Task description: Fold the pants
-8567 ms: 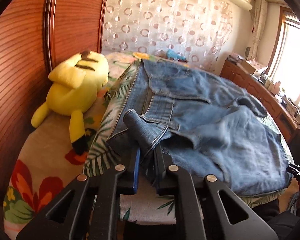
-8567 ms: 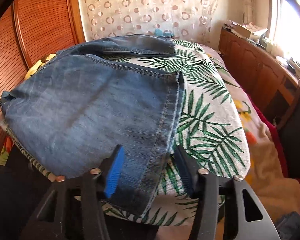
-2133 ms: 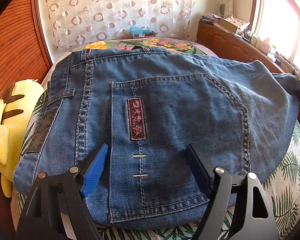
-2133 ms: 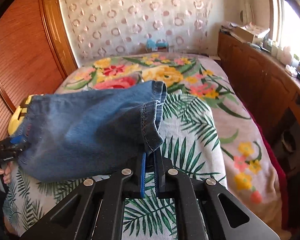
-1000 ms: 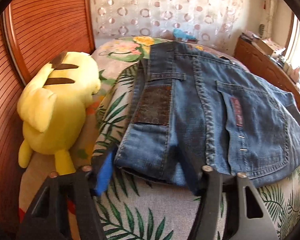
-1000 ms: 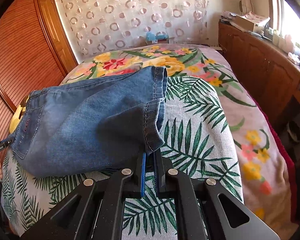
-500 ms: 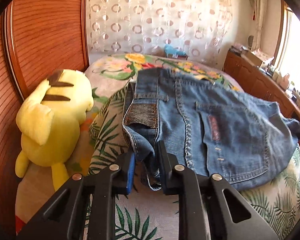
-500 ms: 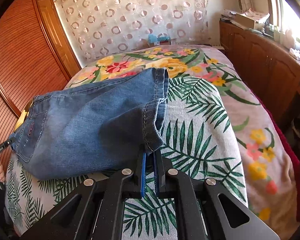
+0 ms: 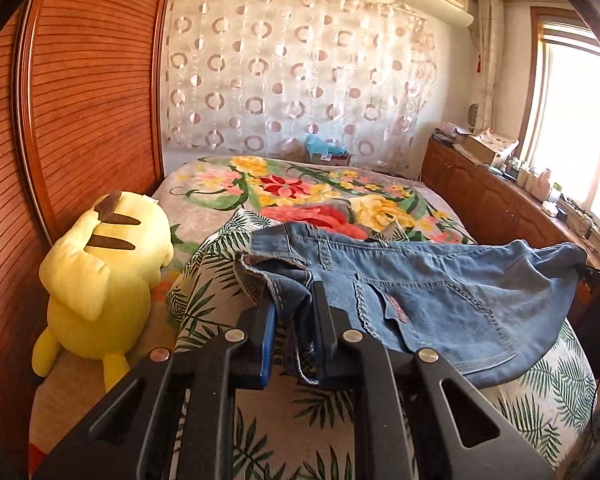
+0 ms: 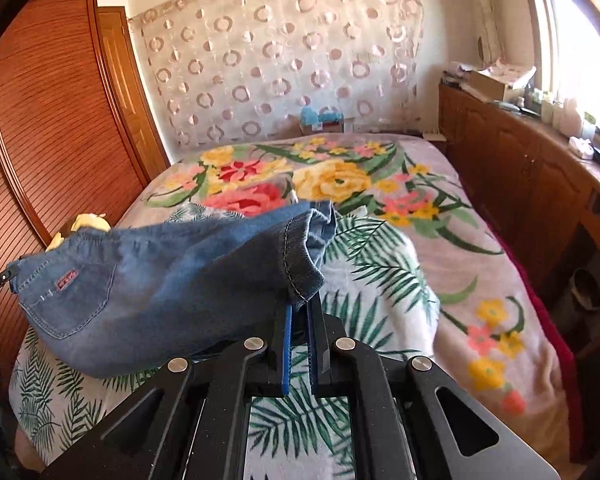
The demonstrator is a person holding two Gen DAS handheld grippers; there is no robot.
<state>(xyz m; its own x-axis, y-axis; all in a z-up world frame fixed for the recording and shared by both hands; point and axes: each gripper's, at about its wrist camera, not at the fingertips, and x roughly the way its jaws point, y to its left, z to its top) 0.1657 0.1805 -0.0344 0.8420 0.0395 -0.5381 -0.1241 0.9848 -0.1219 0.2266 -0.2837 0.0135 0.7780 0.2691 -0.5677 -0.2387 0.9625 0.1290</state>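
The folded blue jeans (image 9: 440, 300) hang stretched between both grippers, lifted a little above the leaf-print cloth on the bed. My left gripper (image 9: 294, 312) is shut on the waistband corner at the jeans' left end. My right gripper (image 10: 300, 308) is shut on the folded hem end of the jeans (image 10: 160, 280). The back pocket with its red label (image 10: 66, 280) faces the right wrist camera. The far tip of each gripper shows at the edge of the other view.
A yellow plush toy (image 9: 100, 280) lies on the bed's left side against the wooden wardrobe (image 9: 80, 100). The floral blanket (image 10: 380, 184) covers the bed. A wooden cabinet (image 10: 520, 168) with clutter runs along the right, under the window.
My left gripper went from open around the waistband corner to shut on it. Both grippers have since lifted the jeans off the bed.
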